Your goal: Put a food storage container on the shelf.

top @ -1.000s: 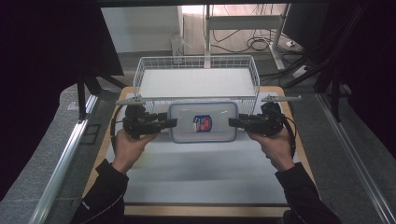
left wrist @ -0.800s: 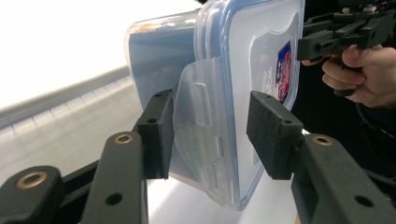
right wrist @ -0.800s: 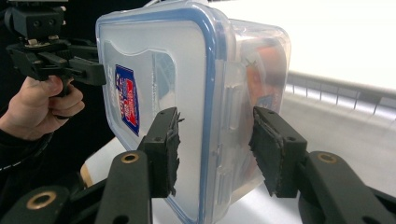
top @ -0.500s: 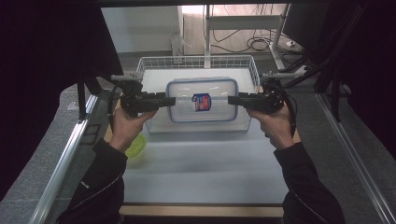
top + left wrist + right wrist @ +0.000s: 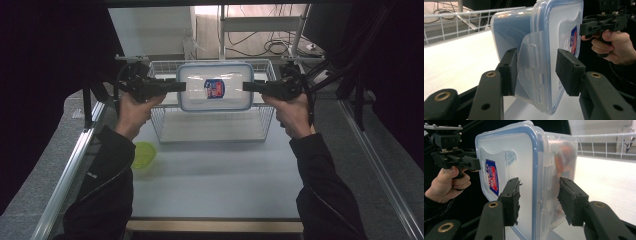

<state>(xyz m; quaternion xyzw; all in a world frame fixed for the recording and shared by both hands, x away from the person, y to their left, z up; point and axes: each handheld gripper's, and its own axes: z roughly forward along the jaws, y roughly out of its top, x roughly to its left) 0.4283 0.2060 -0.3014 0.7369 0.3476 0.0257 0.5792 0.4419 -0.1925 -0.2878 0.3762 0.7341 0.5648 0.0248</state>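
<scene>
I hold the lidded box [image 5: 215, 92] aloft above the wire basket [image 5: 210, 127], my left gripper [image 5: 177, 86] and right gripper [image 5: 248, 86] pinching its end latches. Risk: a latch flexing open, dropping one end.

Both forearms reached forward, in dark sleeves, hands raised and level with each other. The left hand [image 5: 134, 107] gripped the left gripper [image 5: 181, 86], which pointed inward toward the right one. The right hand [image 5: 291, 111] gripped the right gripper [image 5: 246, 86], pointing back at the left. Each gripper's jaws stood part-way apart, with pads [image 5: 569, 71] on both sides of what lay between them.
</scene>
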